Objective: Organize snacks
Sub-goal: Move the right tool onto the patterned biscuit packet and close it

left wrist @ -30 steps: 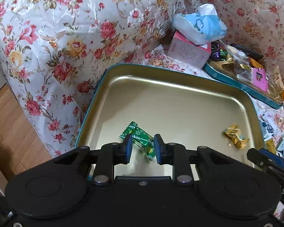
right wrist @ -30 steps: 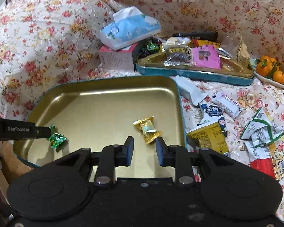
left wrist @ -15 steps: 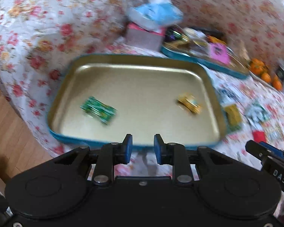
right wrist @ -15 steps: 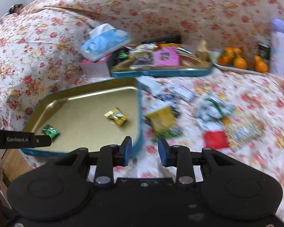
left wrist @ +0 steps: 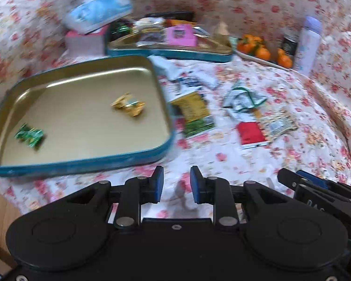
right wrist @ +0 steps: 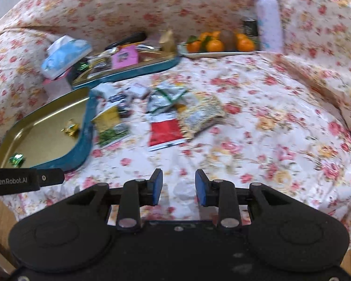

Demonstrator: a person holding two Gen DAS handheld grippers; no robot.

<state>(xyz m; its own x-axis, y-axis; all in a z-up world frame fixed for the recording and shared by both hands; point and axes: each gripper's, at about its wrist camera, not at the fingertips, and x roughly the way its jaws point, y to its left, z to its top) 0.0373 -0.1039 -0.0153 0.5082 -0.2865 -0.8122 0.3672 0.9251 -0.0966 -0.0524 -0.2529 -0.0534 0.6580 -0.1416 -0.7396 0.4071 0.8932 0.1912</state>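
Both tools hover over the floral cloth with nothing between their blue pads: the left tool (left wrist: 174, 183) narrowly parted, the right tool (right wrist: 179, 186) slightly wider. The shallow gold metal tray with a teal rim (left wrist: 86, 164) lies left, holding a green-wrapped candy (left wrist: 29, 135) near its left wall and a gold-wrapped candy (left wrist: 128, 104) farther right. Loose snack packets (right wrist: 166, 114) lie scattered right of the tray.

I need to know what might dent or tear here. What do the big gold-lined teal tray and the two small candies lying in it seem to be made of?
The gold-lined teal tray looks like painted tin: bright streaks along its rounded inner corners. The gold candy and green candy seem wrapped in crinkled, glinting foil or metallised plastic; blur leaves which open.
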